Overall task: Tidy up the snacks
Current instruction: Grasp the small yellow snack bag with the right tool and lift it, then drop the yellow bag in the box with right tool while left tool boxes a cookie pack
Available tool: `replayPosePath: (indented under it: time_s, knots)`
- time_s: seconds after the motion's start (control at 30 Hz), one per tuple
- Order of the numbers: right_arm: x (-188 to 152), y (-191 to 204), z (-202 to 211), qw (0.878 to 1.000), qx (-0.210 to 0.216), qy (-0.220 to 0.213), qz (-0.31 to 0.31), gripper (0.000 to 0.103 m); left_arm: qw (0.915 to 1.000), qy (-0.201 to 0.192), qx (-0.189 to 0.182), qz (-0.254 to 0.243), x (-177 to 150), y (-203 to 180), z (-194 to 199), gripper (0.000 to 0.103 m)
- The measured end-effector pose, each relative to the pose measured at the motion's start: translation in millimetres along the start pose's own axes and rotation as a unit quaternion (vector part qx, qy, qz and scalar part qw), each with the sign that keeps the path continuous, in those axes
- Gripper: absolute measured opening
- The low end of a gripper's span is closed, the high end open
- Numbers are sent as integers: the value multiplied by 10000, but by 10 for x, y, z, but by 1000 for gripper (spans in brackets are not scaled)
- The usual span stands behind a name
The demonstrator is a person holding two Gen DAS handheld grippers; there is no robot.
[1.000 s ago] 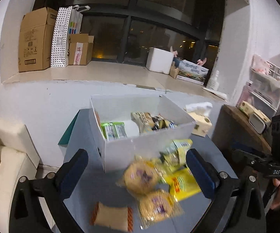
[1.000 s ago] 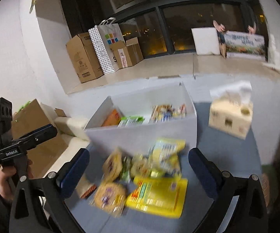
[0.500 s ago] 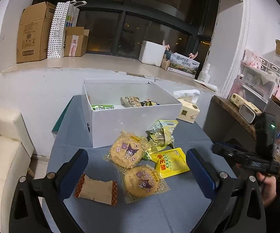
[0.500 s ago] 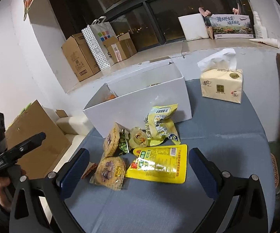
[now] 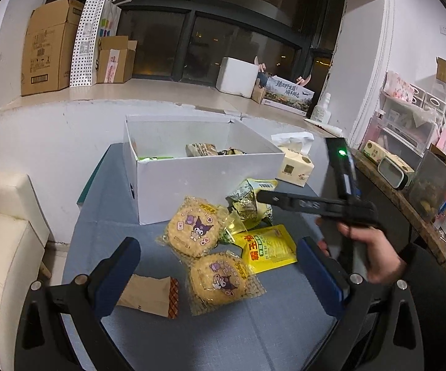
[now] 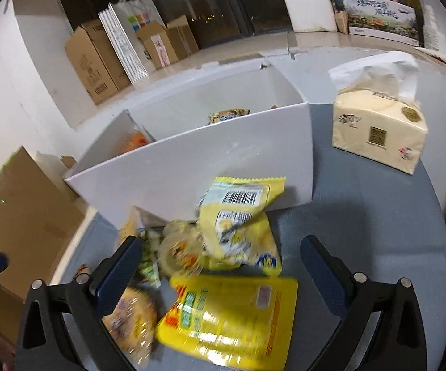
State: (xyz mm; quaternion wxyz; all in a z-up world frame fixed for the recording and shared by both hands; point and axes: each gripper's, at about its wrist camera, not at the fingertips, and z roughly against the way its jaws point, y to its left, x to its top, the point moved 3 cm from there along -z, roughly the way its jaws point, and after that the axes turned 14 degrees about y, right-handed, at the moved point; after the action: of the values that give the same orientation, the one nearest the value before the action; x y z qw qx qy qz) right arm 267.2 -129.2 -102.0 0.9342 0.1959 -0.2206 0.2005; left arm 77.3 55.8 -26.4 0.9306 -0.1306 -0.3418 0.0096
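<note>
Both sets of jaws stand wide apart and hold nothing: the left gripper (image 5: 220,275) hangs over the near side of the blue-grey table (image 5: 254,334), and the right gripper (image 6: 220,275) hangs low over the snack pile (its view is smeared by motion). In the left wrist view the person's right hand (image 5: 368,253) grips the right gripper's handle at 3 o'clock. Loose snacks lie together in front of the white box (image 5: 204,185): two round cartoon-print rice crackers (image 5: 193,227) (image 5: 218,279) overlapping at their edges, a flat yellow pouch (image 5: 267,247) just beside them at 2 o'clock, a crumpled pale yellow bag (image 6: 238,225) touching the box's front wall, and a brown paper packet (image 5: 149,293) apart at 8 o'clock. Inside the box a few packets lie against the far wall. A tissue pack (image 6: 377,126) sits at 2 o'clock of the box.
</note>
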Motion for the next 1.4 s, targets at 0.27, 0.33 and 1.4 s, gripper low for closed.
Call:
replayPosePath:
  time_s: [0.27,0.33,1.4]
  knots:
    - [84,-13,-279,9995,26,282,-172,103,9999,106,-27,-2,-26,-8,-78,103]
    - [74,-10,-314,9993,-5,338,-147,103,9999,115,-29,-8,-27,-15,-84,103]
    - [-486,-285,1293,9940,86,-1054,-291,57,9965,742,-160,-354,163,-83,-784,103]
